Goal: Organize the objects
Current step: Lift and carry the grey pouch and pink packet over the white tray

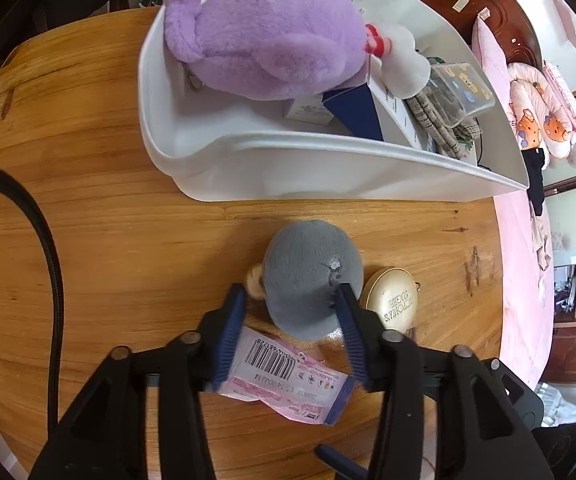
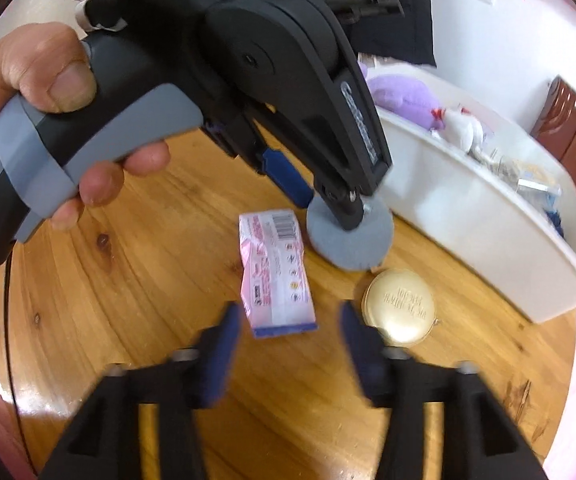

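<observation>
Left hand-held gripper [image 1: 290, 300]: jaws parted, set either side of grey plush ball [image 1: 312, 278]; right finger touching the ball's side, left finger standing clear of it, so no firm clamp visible. Seen from the right wrist view as a black body with grey handle, gripped by a person's hand [image 2: 44, 120], tip down over the ball.

Right hand-held gripper [image 2: 290, 320]: released, jaws apart, nothing between the pads; poised above the near end of pink packet [image 2: 274, 272], blurred.

Grey plush ball: on wooden counter [image 1: 128, 240], just near of white bin [image 1: 288, 176]; small tan tuft at its left side.

Pink packet: flat on the counter, barcode face up, partly beneath the left gripper's fingers, touching or just beside the ball's near edge.

Gold round case [image 1: 390, 300]: on the counter, just right of the ball, lettering on lid; touching or nearly so, cannot tell.

White bin: far side of the counter, open top. Contents: purple plush toy [image 1: 272, 36] at left, white plush with red-striped trim [image 1: 402, 60] beside it, dark blue card, clear plastic box [image 1: 460, 88], checked fabric item at right.

Black cable [image 1: 48, 248]: curving over the counter's left part.

Pink bed [image 1: 524, 280]: right of the counter.
</observation>
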